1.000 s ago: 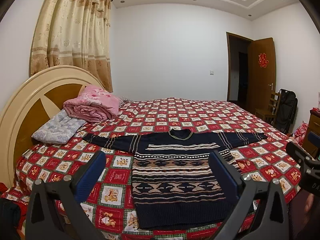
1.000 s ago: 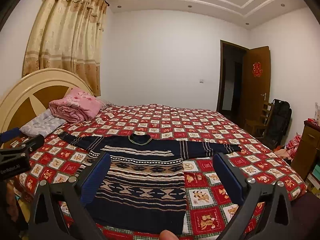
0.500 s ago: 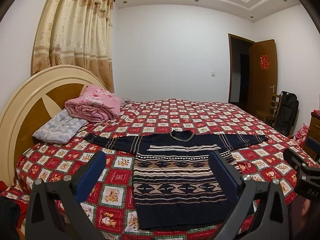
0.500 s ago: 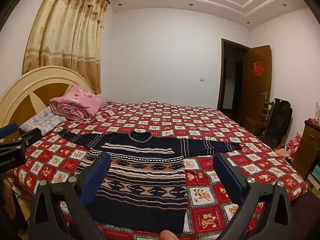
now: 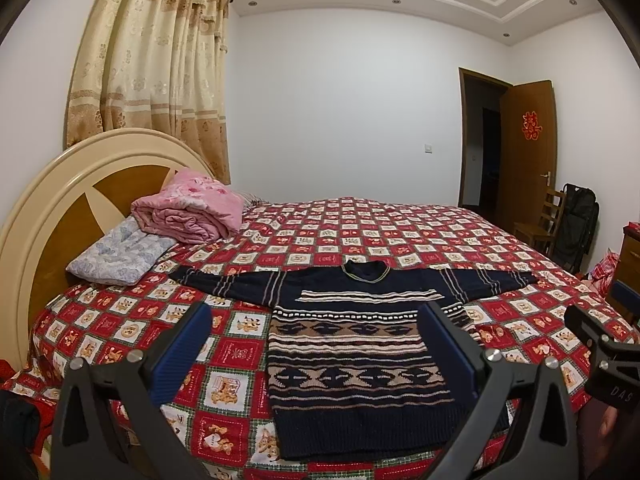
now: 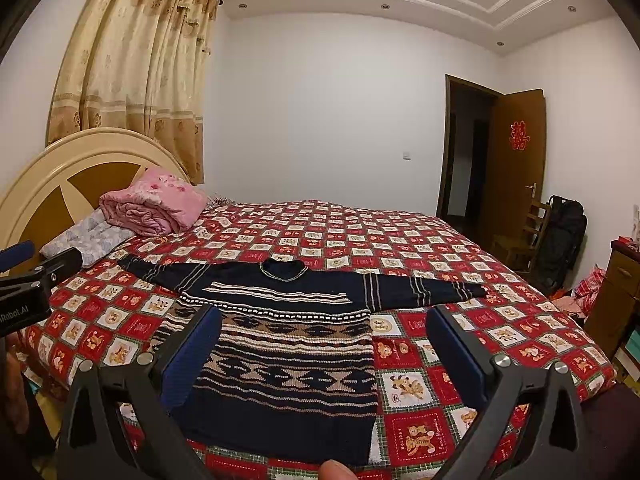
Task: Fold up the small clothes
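A dark navy knitted sweater (image 5: 352,344) with tan and white patterned bands lies flat on the bed, sleeves spread out to both sides, hem toward me. It also shows in the right wrist view (image 6: 288,352). My left gripper (image 5: 316,340) is open and empty, held above the bed's near edge in front of the sweater's hem. My right gripper (image 6: 324,344) is open and empty, also held before the hem. The right gripper's body (image 5: 604,356) shows at the right edge of the left wrist view, and the left gripper's body (image 6: 32,284) at the left edge of the right wrist view.
The bed (image 5: 360,232) has a red patchwork cover. A folded pink quilt (image 5: 188,208) and a pale pillow (image 5: 120,256) lie by the rounded headboard (image 5: 60,200) at left. A chair with a black bag (image 5: 576,224), an open door and a wooden cabinet (image 6: 616,304) stand at right.
Both grippers have drifted slightly, so the sweater sits a little differently in each view. Both stay open and the sweater has not moved.
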Motion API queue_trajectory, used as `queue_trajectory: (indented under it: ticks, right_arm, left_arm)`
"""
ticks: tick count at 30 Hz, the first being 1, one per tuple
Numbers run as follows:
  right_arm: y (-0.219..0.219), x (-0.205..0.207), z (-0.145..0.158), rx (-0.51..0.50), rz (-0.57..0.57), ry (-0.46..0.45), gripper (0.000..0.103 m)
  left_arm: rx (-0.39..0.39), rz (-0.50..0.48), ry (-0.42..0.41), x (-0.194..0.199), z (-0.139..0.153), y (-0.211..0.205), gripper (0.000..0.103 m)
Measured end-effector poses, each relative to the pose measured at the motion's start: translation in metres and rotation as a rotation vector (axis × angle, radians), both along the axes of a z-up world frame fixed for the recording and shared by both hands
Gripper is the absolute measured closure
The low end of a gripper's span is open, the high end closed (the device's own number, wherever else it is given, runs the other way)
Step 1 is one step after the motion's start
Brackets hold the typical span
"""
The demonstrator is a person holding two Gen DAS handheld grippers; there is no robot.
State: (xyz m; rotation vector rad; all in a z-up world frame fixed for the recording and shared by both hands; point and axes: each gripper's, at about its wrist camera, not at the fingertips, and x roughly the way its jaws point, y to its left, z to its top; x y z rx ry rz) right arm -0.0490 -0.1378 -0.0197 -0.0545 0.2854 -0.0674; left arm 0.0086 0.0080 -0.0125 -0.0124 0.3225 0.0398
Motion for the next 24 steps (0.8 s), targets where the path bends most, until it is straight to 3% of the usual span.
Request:
queue_trajectory:
  ticks: [24]
  right_arm:
    - [0.0029, -0.0002, -0.0038, -0.001, 0.009, 0.009, 0.001]
  left_arm:
    - [-0.005, 0.008, 0.003, 0.0014, 0.0001, 0.0028, 0.000]
